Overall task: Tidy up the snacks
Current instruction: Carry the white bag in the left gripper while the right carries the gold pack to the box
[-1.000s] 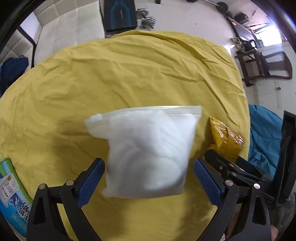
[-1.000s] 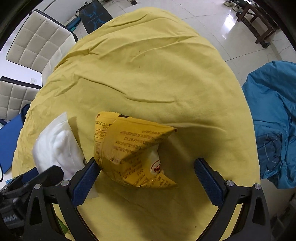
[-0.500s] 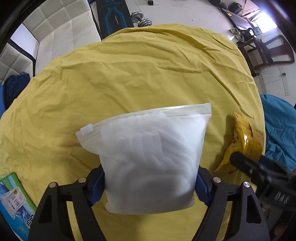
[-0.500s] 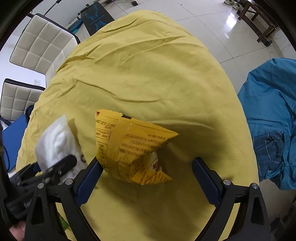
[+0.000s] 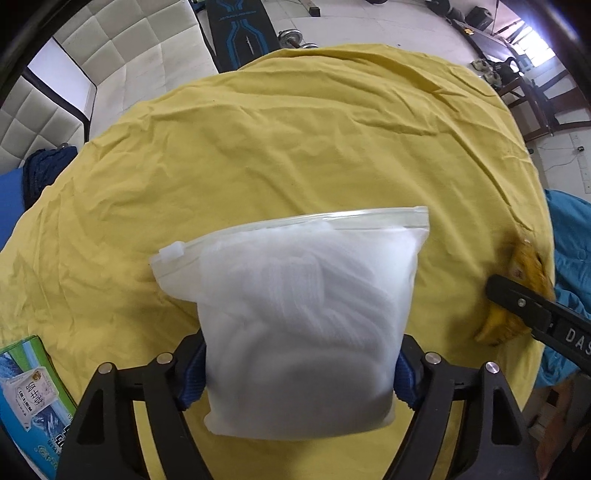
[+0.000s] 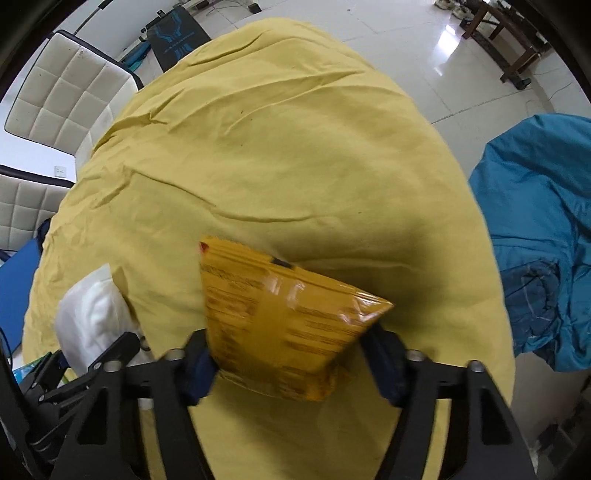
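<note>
A frosted white zip bag (image 5: 295,314) with white stuff inside sits between the blue pads of my left gripper (image 5: 299,374). The jaws are opening slightly, but the pads still press its lower sides. My right gripper (image 6: 291,369) is closing, and its pads touch both sides of a yellow snack packet (image 6: 280,325). Both grippers point down over the yellow tablecloth (image 5: 295,129). The packet (image 5: 528,266) shows at the right edge of the left wrist view. The white bag (image 6: 92,314) shows at the left of the right wrist view.
A green and blue box (image 5: 29,387) lies at the near left of the table. White padded chairs (image 6: 66,99) stand behind the table. A blue cloth heap (image 6: 535,221) lies to the right. Dumbbells (image 5: 295,37) and a dark mat (image 5: 240,29) are on the floor beyond.
Both grippers stood wide around their packs and have closed in until the pads touch them, the left on the white bag first, the right on the yellow packet just now.
</note>
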Motion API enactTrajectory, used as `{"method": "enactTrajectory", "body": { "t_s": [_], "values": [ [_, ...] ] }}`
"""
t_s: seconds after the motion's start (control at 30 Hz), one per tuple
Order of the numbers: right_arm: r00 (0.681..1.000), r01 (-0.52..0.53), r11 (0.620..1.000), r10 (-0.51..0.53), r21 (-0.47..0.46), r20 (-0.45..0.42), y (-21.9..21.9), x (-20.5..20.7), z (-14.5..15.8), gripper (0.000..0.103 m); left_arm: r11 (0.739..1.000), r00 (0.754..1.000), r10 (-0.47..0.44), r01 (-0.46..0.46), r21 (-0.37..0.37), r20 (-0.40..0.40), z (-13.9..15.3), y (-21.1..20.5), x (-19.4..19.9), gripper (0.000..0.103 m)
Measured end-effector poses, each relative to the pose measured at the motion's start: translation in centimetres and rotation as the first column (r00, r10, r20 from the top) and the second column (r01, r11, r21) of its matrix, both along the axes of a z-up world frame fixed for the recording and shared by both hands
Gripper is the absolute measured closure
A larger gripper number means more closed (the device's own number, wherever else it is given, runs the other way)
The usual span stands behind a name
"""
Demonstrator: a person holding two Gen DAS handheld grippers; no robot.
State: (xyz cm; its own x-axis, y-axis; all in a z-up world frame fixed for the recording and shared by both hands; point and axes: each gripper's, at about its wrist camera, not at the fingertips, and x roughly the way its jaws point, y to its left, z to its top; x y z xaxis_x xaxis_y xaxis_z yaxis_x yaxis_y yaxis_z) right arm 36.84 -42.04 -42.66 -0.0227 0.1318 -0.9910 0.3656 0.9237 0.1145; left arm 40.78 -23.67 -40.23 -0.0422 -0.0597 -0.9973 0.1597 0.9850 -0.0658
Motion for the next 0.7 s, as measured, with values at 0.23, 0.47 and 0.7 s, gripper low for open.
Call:
{"method": "enactTrajectory", "body": {
  "t_s": [0.23, 0.47, 0.7],
  "values": [
    [1.000, -0.022, 0.999, 0.022, -0.027, 0.001, 0.7, -0.7, 0.6, 0.054, 0.999, 0.999, 0.005, -0.007, 0.032, 0.035, 1.0, -1.1, -1.0, 0.032],
    [1.000, -0.015, 1.000, 0.015, 0.009, -0.003, 0.7, -1.6, 1.8, 0.044, 0.999, 0.999, 0.010, -0.011, 0.031, 0.033, 1.6, -0.7, -2.1, 0.032],
    [0.995, 0.088, 0.991, -0.084, 0.101, -0.045, 0.0, -2.7, 0.6, 0.032, 0.999, 0.999, 0.040, -0.040, 0.004, 0.019, 1.6, 0.2, -2.9, 0.032]
  ]
}}
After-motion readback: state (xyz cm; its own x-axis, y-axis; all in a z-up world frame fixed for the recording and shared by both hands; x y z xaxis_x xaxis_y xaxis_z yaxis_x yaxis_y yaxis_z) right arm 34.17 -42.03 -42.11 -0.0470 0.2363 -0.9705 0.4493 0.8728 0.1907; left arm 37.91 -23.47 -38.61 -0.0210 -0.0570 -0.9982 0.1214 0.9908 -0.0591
